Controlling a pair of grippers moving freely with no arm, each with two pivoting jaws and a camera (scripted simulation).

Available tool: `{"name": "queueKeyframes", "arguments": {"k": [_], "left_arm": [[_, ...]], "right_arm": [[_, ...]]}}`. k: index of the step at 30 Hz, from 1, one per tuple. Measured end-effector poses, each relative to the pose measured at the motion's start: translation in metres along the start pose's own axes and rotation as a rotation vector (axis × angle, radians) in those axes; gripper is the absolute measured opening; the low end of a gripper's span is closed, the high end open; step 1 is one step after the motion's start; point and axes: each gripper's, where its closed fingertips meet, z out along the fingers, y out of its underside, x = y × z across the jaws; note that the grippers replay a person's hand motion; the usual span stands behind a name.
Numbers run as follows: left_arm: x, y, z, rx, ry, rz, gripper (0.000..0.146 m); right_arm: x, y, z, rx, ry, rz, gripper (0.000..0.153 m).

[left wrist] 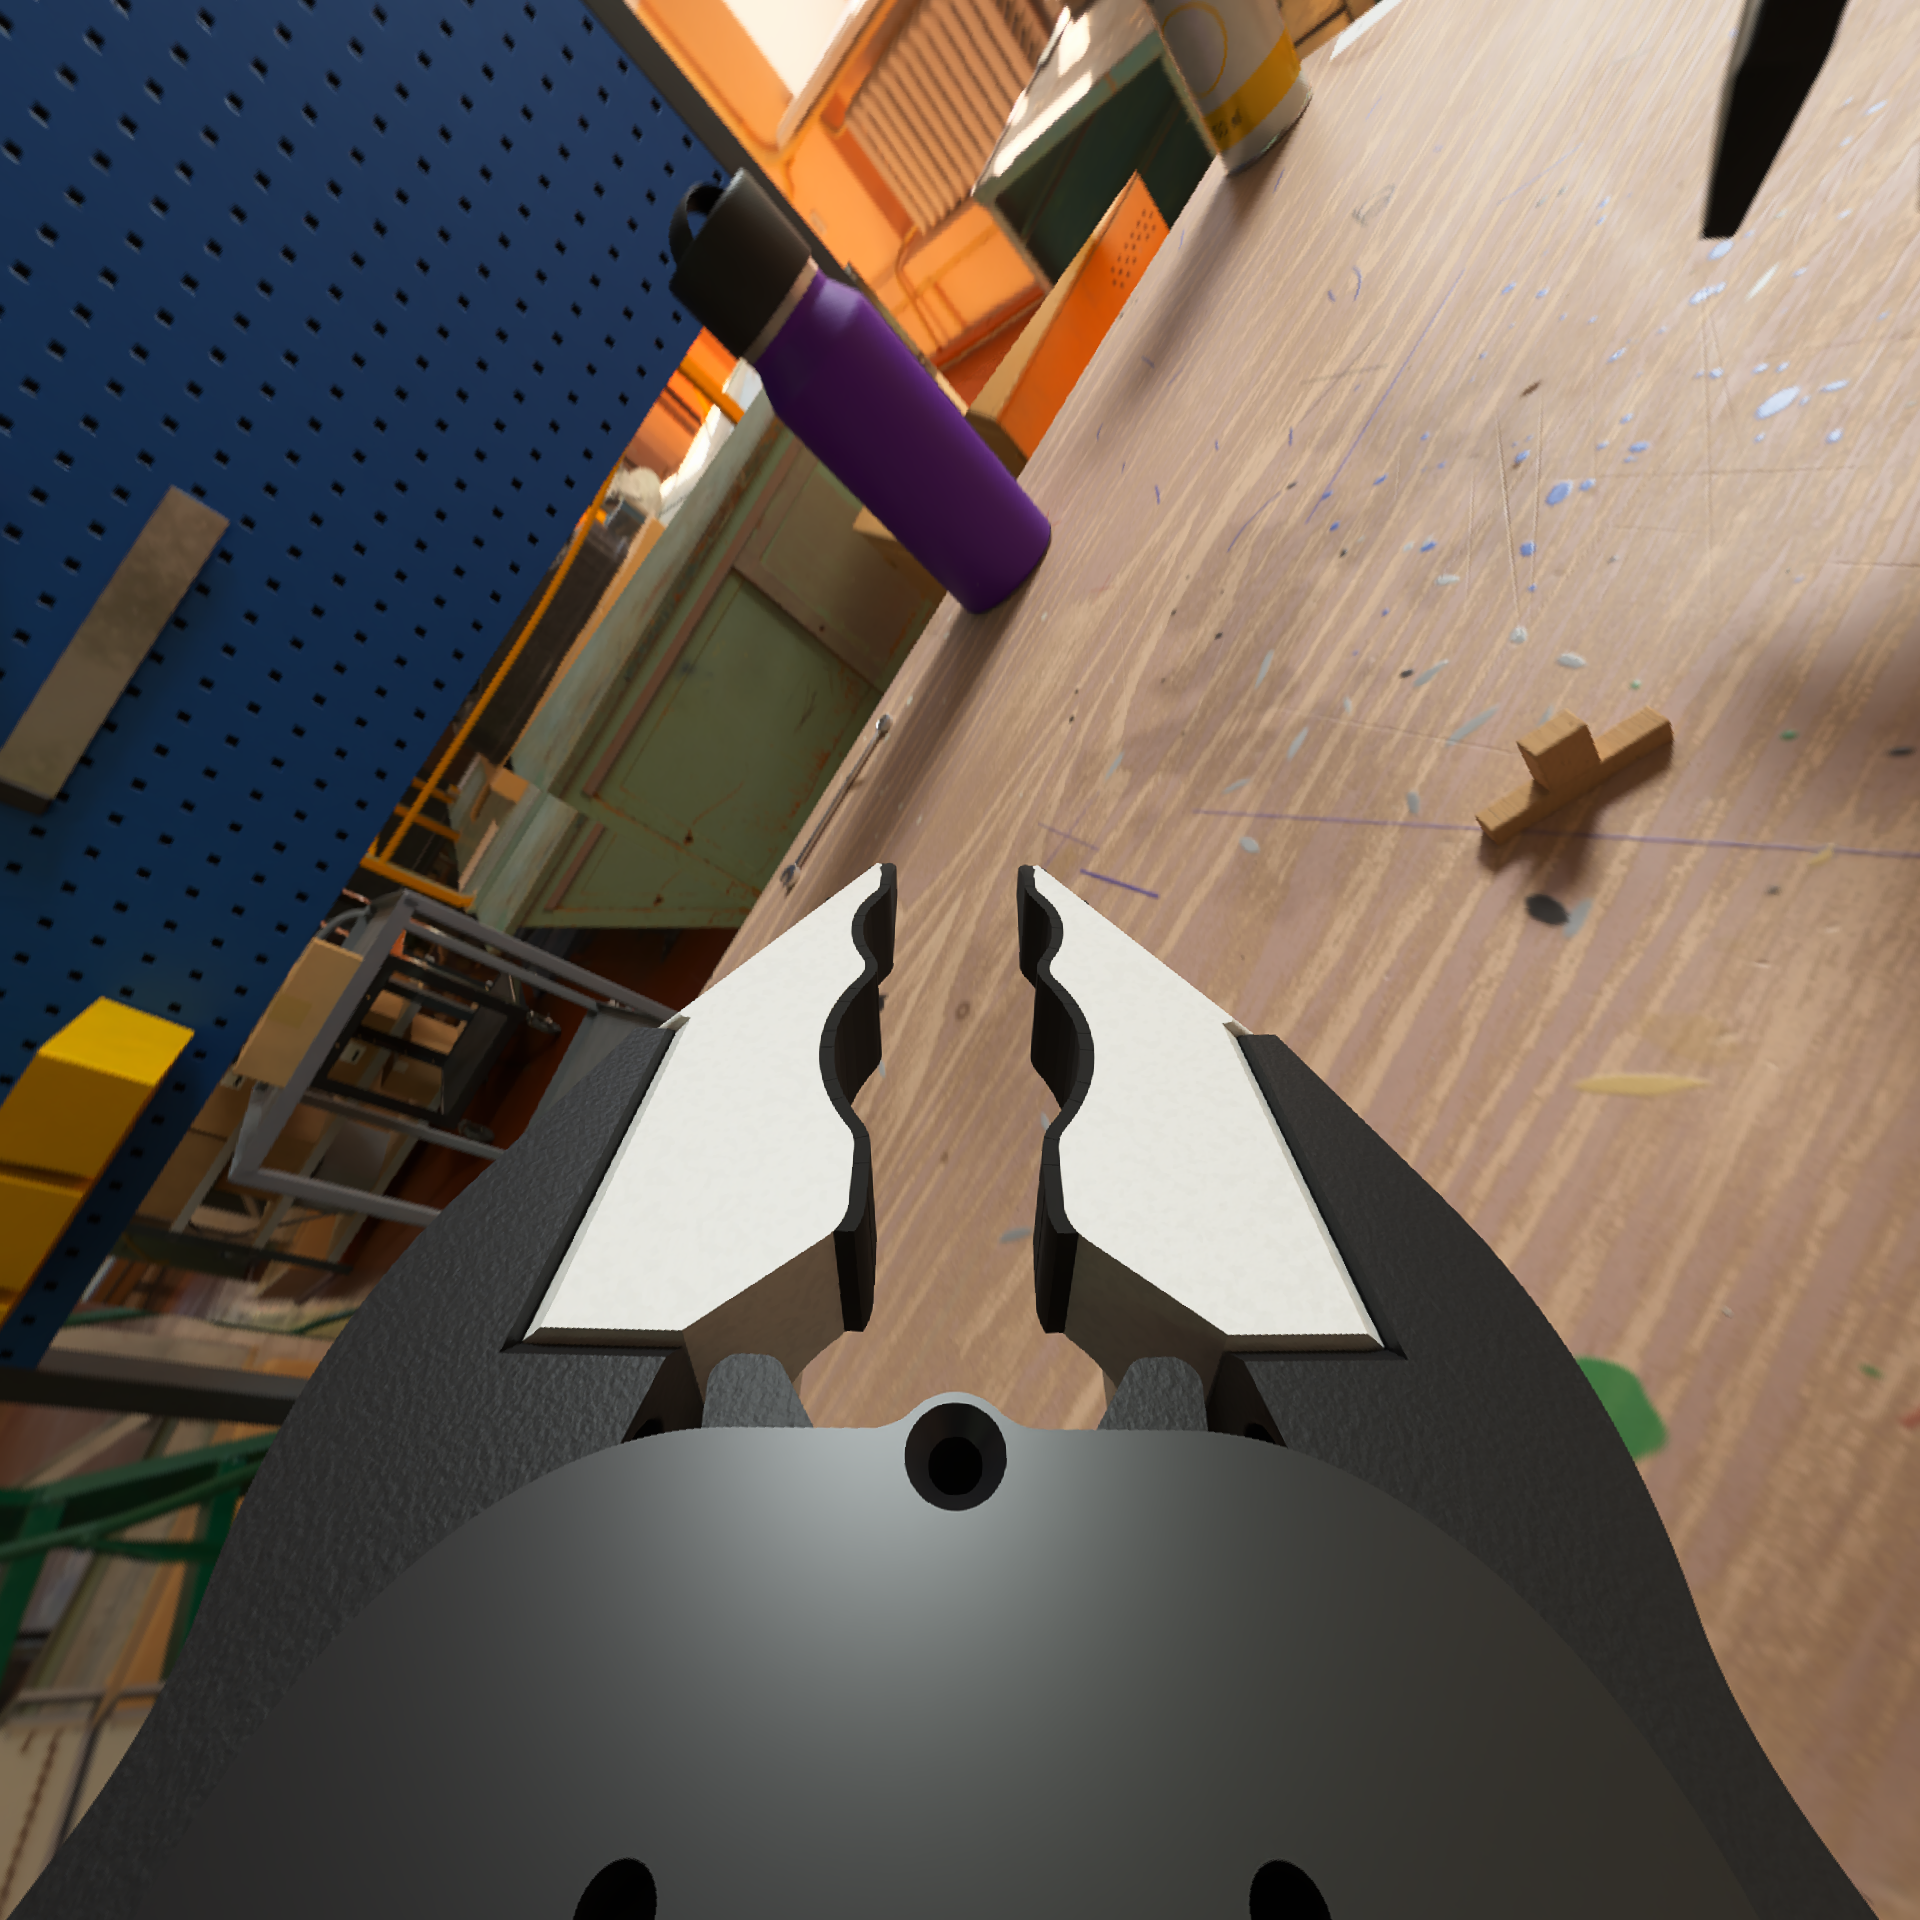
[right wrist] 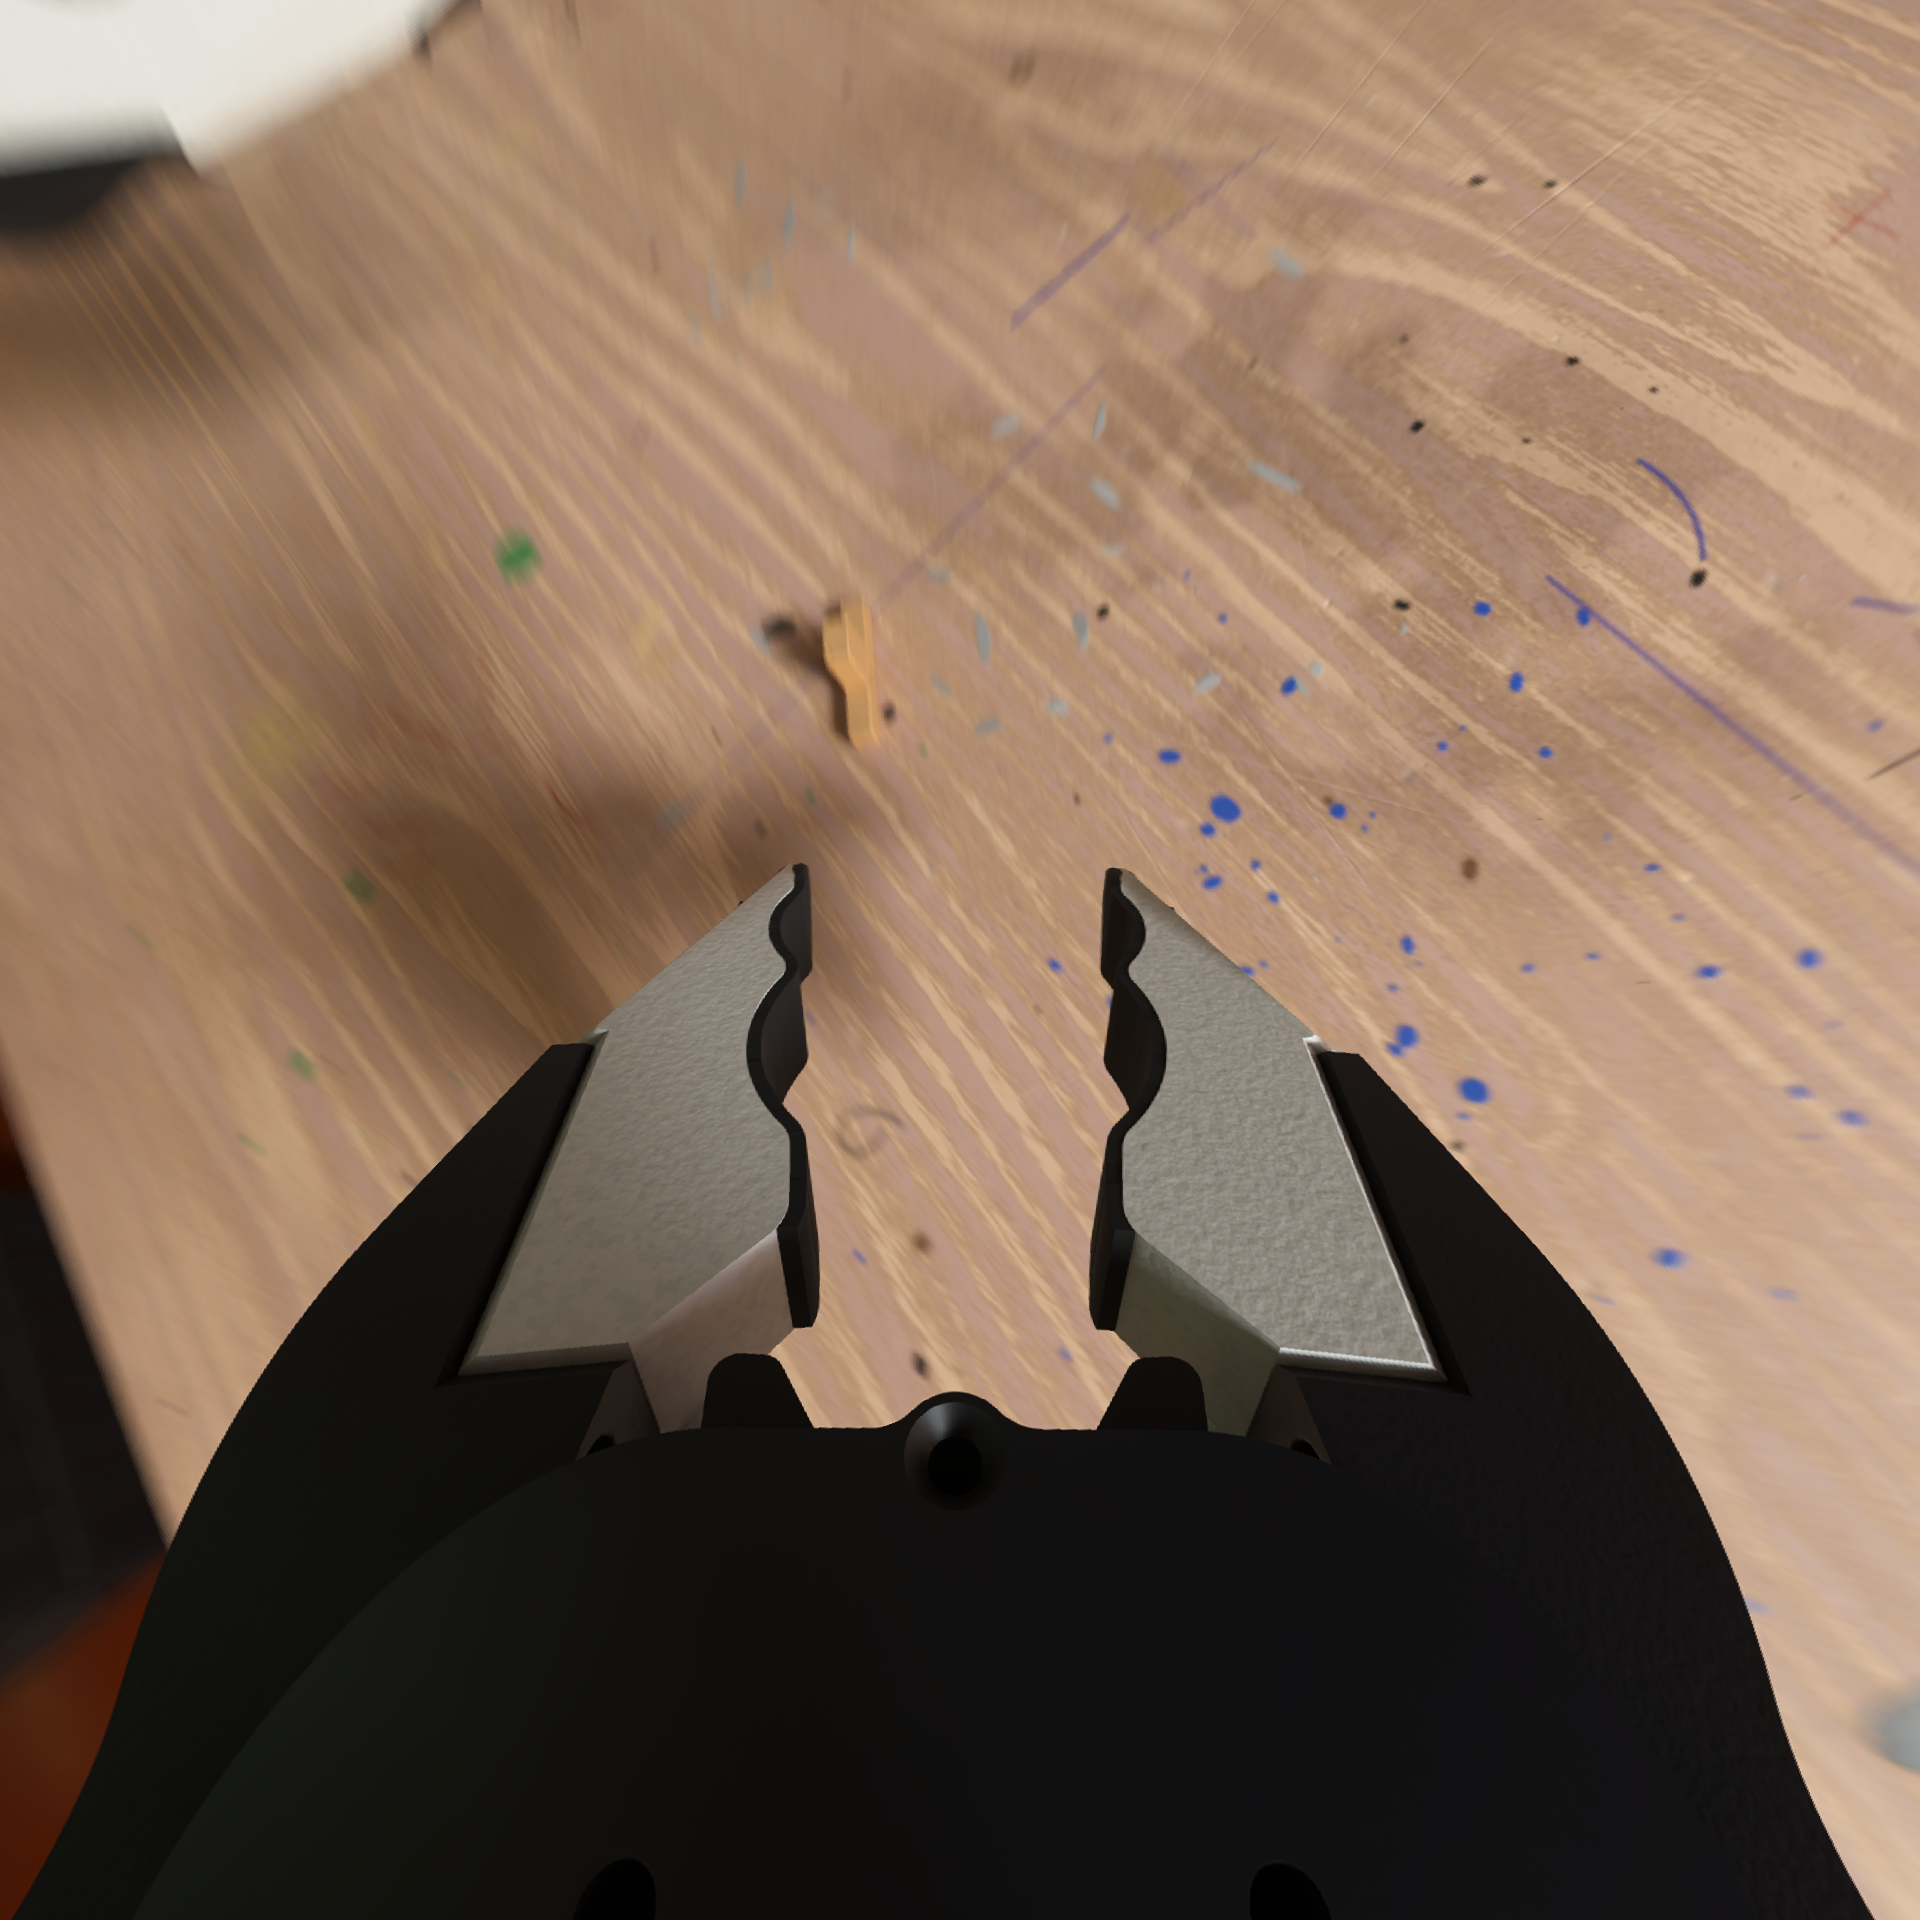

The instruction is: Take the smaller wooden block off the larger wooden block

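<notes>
A long thin wooden block (left wrist: 1621, 764) lies flat on the wooden table, and a smaller wooden block (left wrist: 1558, 750) sits across its middle. The pair also shows small and far off in the right wrist view (right wrist: 854, 670). My left gripper (left wrist: 956, 883) is open and empty, low over the table, with the blocks off to its right and farther on. My right gripper (right wrist: 954, 883) is open and empty, high above the table, with the blocks ahead and slightly left. A dark tip of the right gripper (left wrist: 1766, 114) shows at the top right of the left wrist view.
A purple bottle with a black cap (left wrist: 862, 405) stands near the table's far edge. A white and yellow can (left wrist: 1242, 83) stands farther along. A thin metal wrench (left wrist: 836, 805) lies by the edge. A blue pegboard (left wrist: 260, 416) rises beyond. The table (right wrist: 1351, 520) is paint-spattered.
</notes>
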Motion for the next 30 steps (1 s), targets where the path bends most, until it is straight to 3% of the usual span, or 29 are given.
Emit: {"name": "queueKeyframes", "arguments": {"k": [3, 5, 7, 8, 9, 10, 12, 15, 18, 25, 30], "left_arm": [[0.007, 0.006, -0.005, -0.018, -0.012, 0.002, 0.023], [0.012, 0.008, -0.004, -0.019, -0.007, 0.021, 0.023], [0.015, 0.010, -0.002, -0.016, 0.006, 0.026, 0.023], [0.017, 0.011, -0.002, -0.016, 0.017, 0.019, 0.023], [0.017, 0.012, -0.002, -0.016, 0.023, 0.009, 0.023], [0.018, 0.012, -0.002, -0.017, 0.029, 0.003, 0.023], [0.018, 0.014, -0.001, -0.025, 0.034, 0.001, 0.023], [0.020, 0.017, 0.000, -0.034, 0.044, -0.003, 0.023], [0.024, 0.022, 0.003, -0.047, 0.071, -0.012, 0.023], [0.032, 0.022, 0.004, -0.048, 0.097, 0.021, 0.023], [0.039, 0.021, 0.005, -0.050, 0.107, 0.070, 0.023]], "right_arm": [[-0.003, 0.014, 0.003, -0.122, 0.118, -0.328, 0.047], [-0.029, 0.010, 0.008, -0.113, 0.019, -0.436, 0.040], [-0.063, -0.011, 0.009, 0.025, -0.307, -0.304, 0.034], [-0.063, -0.022, 0.011, 0.073, -0.408, -0.168, 0.033], [-0.051, -0.030, 0.019, 0.072, -0.416, -0.026, 0.033], [-0.033, -0.033, 0.029, 0.033, -0.352, 0.071, 0.032], [-0.015, -0.037, 0.043, 0.007, -0.242, 0.130, 0.028], [-0.034, -0.039, 0.058, -0.005, -0.273, 0.040, 0.028], [-0.026, -0.035, 0.079, -0.119, -0.097, -0.059, 0.030], [-0.029, -0.030, 0.100, -0.203, -0.191, 0.093, 0.029], [-0.029, -0.022, 0.104, -0.182, -0.130, 0.053, 0.008]]}}
